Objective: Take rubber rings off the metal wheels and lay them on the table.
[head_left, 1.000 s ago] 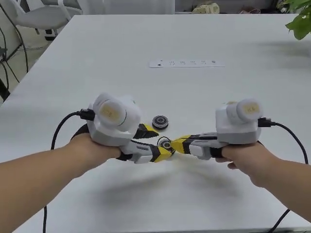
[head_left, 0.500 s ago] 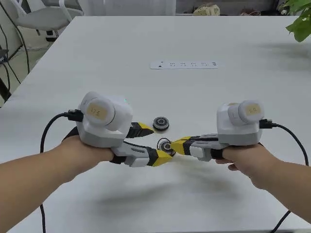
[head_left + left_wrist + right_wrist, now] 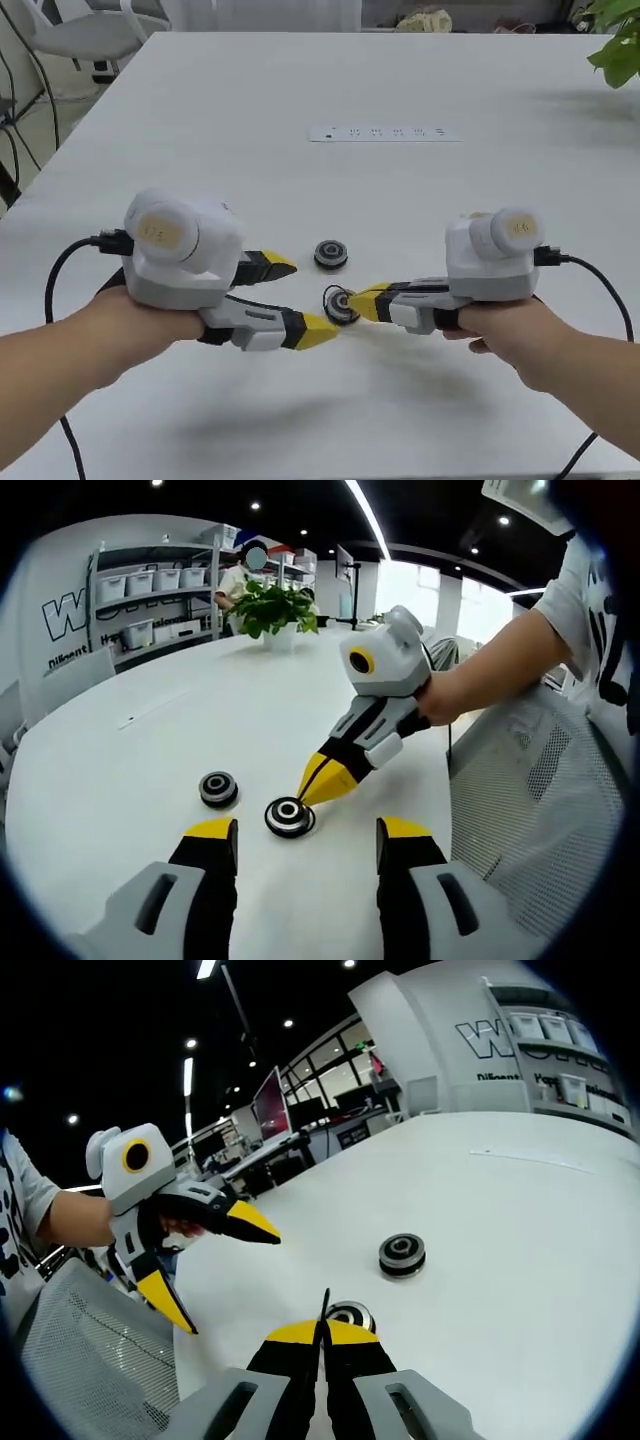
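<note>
While the left tool stands with its two yellow-tipped jaws spread wide and holding nothing, the right tool has its jaws pressed together. In the right gripper view a thin black rubber ring rises edge-on from between those closed yellow tips, so the right tool is pinching it.

Just past the tips sits a small round metal wheel with a dark rim, lying flat on the white counter. In the head view the pinched ring shows as a fine dark arc at the wheel's upper left edge. Whether the ring is wholly clear of the wheel cannot be told.

A second small metal wheel with a black rubber band around it lies flat a little farther from the person, apart from the first wheel and from both tools.

In the left gripper view the nearer wheel lies just ahead of the gap between the left tool's open jaws. The right tool reaches in from the right of that view, and its point meets the wheel.

A hand grips each tool, and a black cable trails from the back of each.

Farther up the counter lies a flat white power strip, well apart from the wheels. Green leaves of a plant show at the far right corner.
</note>
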`<action>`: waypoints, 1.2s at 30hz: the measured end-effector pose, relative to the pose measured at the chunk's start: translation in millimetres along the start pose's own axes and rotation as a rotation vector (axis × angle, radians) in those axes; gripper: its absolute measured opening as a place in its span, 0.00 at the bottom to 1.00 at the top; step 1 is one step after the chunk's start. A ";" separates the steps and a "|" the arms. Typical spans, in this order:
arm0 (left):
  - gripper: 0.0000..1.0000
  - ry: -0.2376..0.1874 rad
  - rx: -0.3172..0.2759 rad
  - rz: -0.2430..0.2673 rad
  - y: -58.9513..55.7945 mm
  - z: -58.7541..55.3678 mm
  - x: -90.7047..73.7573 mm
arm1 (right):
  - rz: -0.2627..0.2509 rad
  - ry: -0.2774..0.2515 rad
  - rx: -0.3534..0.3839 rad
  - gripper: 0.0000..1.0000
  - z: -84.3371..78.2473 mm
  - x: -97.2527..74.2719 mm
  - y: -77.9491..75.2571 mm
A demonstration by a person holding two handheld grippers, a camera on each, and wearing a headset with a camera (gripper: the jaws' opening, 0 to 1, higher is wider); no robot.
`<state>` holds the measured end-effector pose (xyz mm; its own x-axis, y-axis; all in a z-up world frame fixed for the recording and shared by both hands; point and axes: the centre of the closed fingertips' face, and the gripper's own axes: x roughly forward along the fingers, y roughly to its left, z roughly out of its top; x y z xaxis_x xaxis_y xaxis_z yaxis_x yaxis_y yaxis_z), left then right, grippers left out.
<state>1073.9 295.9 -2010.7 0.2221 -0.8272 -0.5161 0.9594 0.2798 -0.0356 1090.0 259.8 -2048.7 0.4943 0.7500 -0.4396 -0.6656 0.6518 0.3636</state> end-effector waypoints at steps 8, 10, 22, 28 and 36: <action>0.56 -0.006 0.012 0.015 -0.5 -1.4 -15.3 | 0.015 -0.001 -0.007 0.00 2.4 2.5 7.3; 0.57 -0.009 0.010 0.018 -0.6 -1.5 -18.4 | 0.019 0.000 -0.008 0.00 2.7 3.4 9.1; 0.58 -0.018 0.002 0.044 0.9 -3.5 -36.7 | 0.044 -0.002 -0.016 0.00 7.2 10.0 19.7; 0.59 -0.026 0.008 0.055 2.2 -1.6 -44.1 | 0.059 -0.004 -0.020 0.00 10.9 15.6 27.1; 0.60 -0.023 0.006 0.070 4.2 -5.9 -51.3 | 0.079 0.005 -0.029 0.00 11.7 24.3 39.5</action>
<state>1065.5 342.4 -1989.4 0.2924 -0.8167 -0.4974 0.9424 0.3345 0.0048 1082.2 305.1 -2035.4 0.4365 0.7985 -0.4146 -0.7184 0.5867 0.3737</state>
